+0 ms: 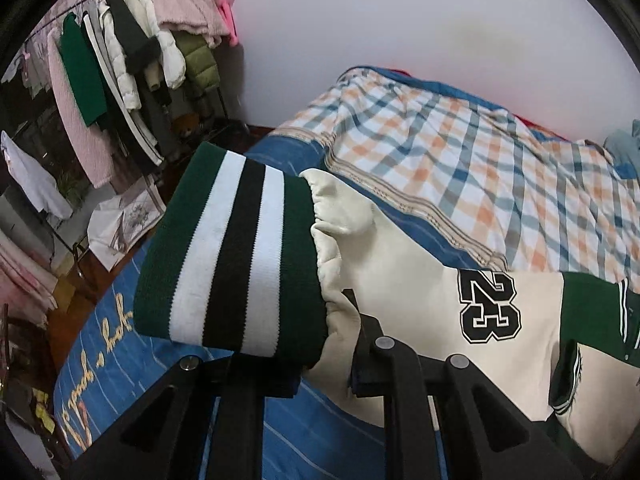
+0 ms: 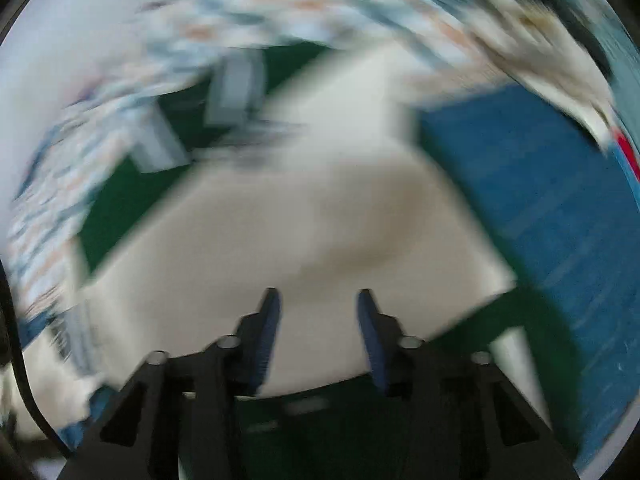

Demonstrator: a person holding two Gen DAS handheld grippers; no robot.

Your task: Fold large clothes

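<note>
on the blue striped bedsheet (image 1: 304,432), beside a checked blanket (image 1: 460,184), lies a cream and green varsity jacket (image 1: 420,320) with a black "23" patch (image 1: 490,307) on its sleeve; the left gripper (image 1: 326,364) has its jaws clamped on the sleeve end, lifting the green, white and black striped cuff (image 1: 232,252) clear of the sheet, with a rack of hanging clothes (image 1: 132,52) against the white wall (image 1: 400,12) behind. over the jacket's cream panel (image 2: 304,232), in a heavily blurred right wrist view, the right gripper (image 2: 318,304) points down with blue-padded fingers (image 2: 269,336) apart and nothing between them.
</note>
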